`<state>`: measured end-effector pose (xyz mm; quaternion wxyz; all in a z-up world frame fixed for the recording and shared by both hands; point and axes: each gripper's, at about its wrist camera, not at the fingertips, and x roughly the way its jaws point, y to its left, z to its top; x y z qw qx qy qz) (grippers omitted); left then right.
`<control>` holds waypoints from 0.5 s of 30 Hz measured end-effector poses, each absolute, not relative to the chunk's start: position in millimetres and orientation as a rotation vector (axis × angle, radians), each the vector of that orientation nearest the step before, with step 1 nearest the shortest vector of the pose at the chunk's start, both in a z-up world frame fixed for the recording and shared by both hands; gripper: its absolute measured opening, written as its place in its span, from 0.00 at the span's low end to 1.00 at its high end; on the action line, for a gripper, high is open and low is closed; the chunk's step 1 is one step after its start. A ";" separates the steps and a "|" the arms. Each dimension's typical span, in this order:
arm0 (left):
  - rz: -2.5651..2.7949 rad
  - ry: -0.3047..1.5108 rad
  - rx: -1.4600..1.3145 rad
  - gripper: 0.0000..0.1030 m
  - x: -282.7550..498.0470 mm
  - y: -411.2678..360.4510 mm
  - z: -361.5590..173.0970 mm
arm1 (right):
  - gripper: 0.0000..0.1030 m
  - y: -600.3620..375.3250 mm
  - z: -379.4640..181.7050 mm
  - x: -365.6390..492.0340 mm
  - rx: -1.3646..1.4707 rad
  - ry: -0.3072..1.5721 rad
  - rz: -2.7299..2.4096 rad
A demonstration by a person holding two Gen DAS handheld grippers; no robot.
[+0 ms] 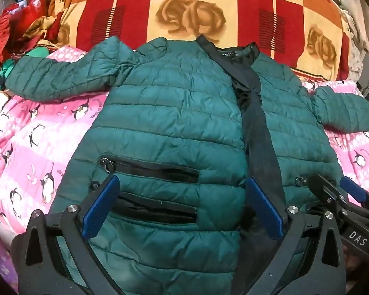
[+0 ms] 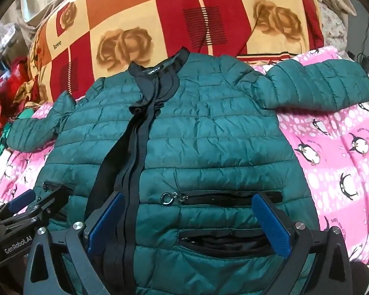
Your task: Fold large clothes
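Your left gripper point(image 1: 183, 206) is spread wide over the jacket's point(image 1: 174, 113) lower hem, pads straddling the pocket zips point(image 1: 150, 169), gripping nothing. Your right gripper point(image 2: 188, 223) is the same on the other panel: wide, empty. Jacket lies flat, front up, unzipped, sleeves out, on the pink penguin blanket point(image 2: 337, 152). Blanket shows bare beside both sleeves; patterned quilt point(image 1: 184, 7) sits behind the collar.

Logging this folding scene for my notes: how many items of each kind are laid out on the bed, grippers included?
Green quilted jacket: 1
Pink penguin-print blanket: 1
Red and cream rose-print blanket: 1
Grippers, both open: 2, the left gripper and the right gripper
Pile of red and green clothes: 1, pieces not countable
Total: 6
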<state>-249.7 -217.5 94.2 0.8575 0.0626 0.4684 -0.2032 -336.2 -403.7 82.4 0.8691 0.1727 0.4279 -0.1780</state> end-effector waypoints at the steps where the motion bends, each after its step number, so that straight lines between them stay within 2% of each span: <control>1: -0.429 0.985 0.131 0.99 -249.5 -216.6 93.7 | 1.00 -403.2 82.6 -335.3 0.364 0.897 -0.372; 15: -0.410 0.991 0.142 0.99 -245.7 -216.3 86.1 | 1.00 -403.4 74.2 -332.5 0.355 0.897 -0.380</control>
